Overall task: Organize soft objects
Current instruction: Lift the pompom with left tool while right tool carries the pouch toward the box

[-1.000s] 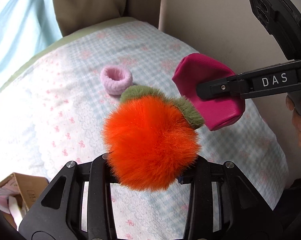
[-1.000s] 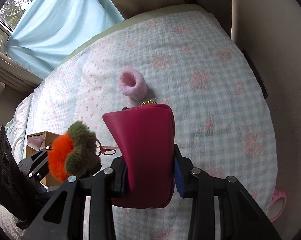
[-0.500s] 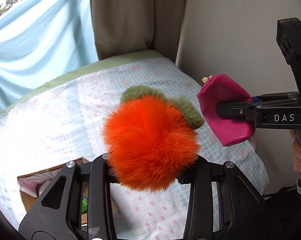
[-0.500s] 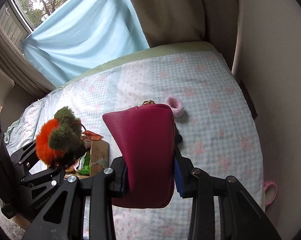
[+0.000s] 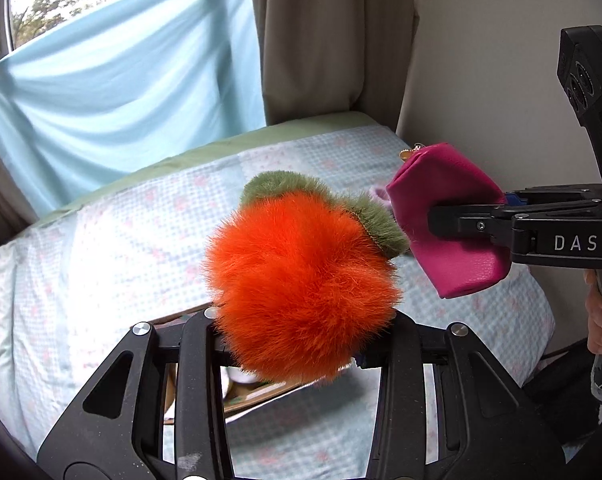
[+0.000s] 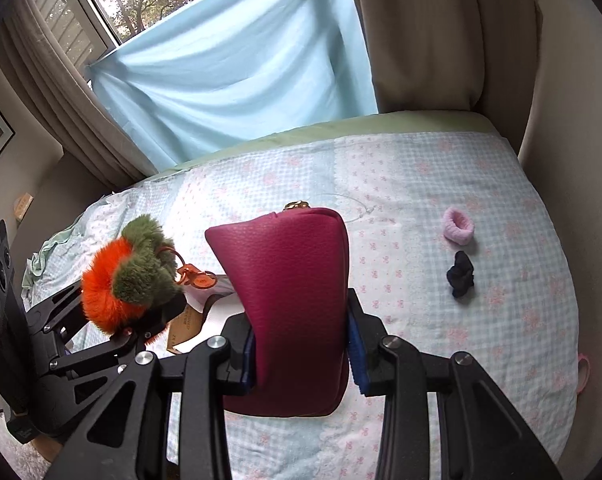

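The bed (image 6: 401, 208) lies broad and mostly bare to its wall-side edge. Above it, the right claw (image 6: 301, 356) is clenched on a magenta pouch (image 6: 289, 280); the left claw (image 5: 297, 340) grasps a fluffy orange-and-green pompom (image 5: 301, 284). A cardboard box (image 6: 189, 320) sits beneath them. A pink scrunchie (image 6: 458, 231) and dark scrunchie (image 6: 460, 273) rest near the right edge.

Both wrist views look steeply down, close, sharing the bed (image 5: 101, 240)
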`<state>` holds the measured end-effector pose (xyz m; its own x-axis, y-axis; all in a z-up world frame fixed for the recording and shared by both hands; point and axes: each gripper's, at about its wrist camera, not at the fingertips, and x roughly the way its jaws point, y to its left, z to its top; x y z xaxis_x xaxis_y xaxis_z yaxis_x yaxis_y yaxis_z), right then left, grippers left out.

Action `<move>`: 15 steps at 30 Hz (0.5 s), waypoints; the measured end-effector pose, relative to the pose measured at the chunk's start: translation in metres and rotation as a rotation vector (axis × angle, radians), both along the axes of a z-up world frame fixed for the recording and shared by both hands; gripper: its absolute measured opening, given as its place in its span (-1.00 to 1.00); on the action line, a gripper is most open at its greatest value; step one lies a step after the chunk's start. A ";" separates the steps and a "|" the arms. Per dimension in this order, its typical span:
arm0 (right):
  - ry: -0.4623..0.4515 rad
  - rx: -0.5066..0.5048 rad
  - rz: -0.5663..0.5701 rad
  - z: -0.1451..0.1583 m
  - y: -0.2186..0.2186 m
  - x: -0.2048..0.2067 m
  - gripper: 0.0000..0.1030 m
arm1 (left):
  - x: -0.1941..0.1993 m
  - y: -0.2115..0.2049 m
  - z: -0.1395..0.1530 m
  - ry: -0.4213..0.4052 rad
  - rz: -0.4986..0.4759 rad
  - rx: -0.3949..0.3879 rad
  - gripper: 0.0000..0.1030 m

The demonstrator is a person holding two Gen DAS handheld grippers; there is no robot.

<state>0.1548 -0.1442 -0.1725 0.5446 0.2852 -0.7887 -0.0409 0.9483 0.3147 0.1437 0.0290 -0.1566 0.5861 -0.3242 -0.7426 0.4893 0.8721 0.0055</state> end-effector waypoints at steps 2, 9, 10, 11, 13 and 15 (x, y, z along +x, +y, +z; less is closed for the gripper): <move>0.008 0.017 0.014 -0.003 0.024 0.002 -0.34 | 0.002 0.026 -0.003 0.013 0.006 0.004 -0.36; 0.072 -0.012 0.048 -0.033 0.099 0.016 -0.34 | 0.029 0.096 -0.031 0.097 0.032 0.022 -0.36; 0.087 -0.019 0.051 -0.040 0.107 0.019 -0.34 | 0.032 0.104 -0.038 0.105 0.032 0.034 -0.36; 0.102 -0.027 0.053 -0.047 0.115 0.022 -0.34 | 0.036 0.110 -0.044 0.115 0.029 0.046 -0.36; 0.134 -0.043 0.058 -0.063 0.128 0.028 -0.34 | 0.045 0.119 -0.058 0.137 0.016 0.070 -0.36; 0.168 -0.053 0.055 -0.080 0.138 0.036 -0.34 | 0.053 0.127 -0.074 0.167 0.010 0.084 -0.36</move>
